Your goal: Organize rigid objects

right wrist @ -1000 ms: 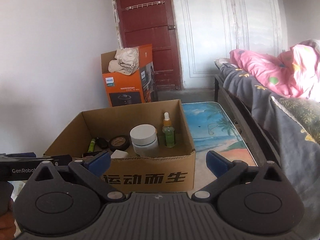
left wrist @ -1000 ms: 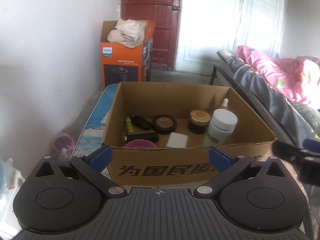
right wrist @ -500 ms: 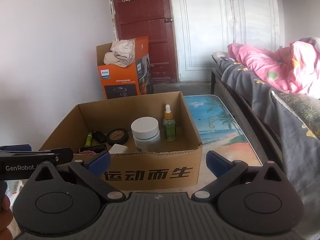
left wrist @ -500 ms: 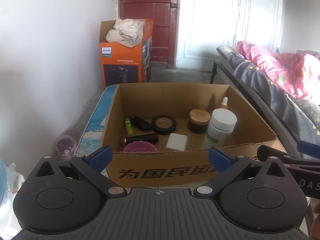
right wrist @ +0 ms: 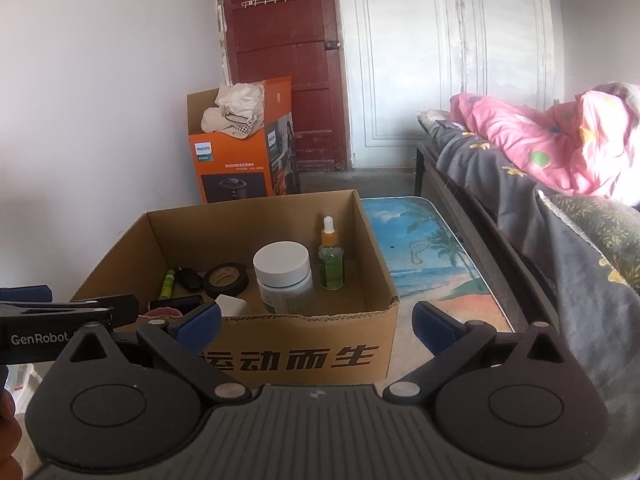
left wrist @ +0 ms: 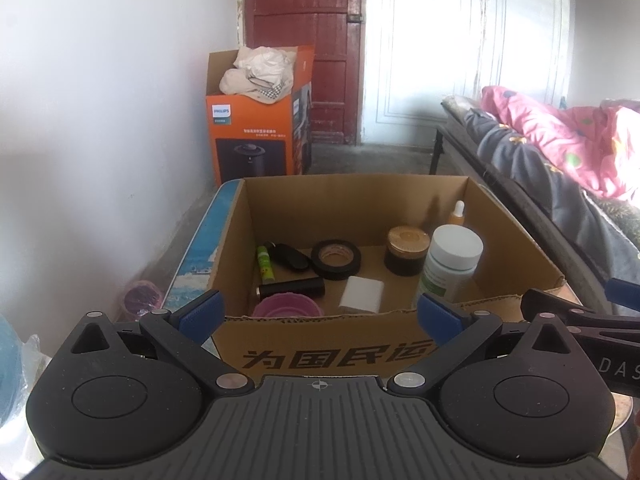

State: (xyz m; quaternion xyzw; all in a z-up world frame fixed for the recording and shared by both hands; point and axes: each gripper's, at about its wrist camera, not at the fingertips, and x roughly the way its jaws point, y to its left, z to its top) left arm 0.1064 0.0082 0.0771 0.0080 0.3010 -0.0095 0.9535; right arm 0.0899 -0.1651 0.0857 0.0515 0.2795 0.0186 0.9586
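The open brown cardboard box (left wrist: 332, 344) is matt corrugated paperboard with a raw, ragged top edge. Inside, the white-capped plastic jar (left wrist: 450, 266) looks smooth and faintly glossy, the black roll of tape (left wrist: 336, 259) dull, the green glass dropper bottle (right wrist: 331, 263) shiny and clear. The glossy printed beach-scene worktop (right wrist: 424, 256) reflects light. The blue rubbery fingers (left wrist: 438, 317) on matt black plastic look finely textured.

Counts: 1 open carton (left wrist: 360, 344) on 1 table (right wrist: 424, 256). Inside it: 1 white-cap jar (left wrist: 452, 264), 1 dropper bottle (right wrist: 331, 264), 1 brown jar (left wrist: 406, 250), 1 tape roll (left wrist: 336, 259), 1 green tube (left wrist: 264, 264), 1 black fob (left wrist: 289, 255), 1 black cylinder (left wrist: 291, 289), 1 pink bowl (left wrist: 288, 307), 1 white block (left wrist: 362, 294). Also 1 orange box (left wrist: 256, 136), 2 grippers, left (left wrist: 318, 314) and right (right wrist: 316, 320)
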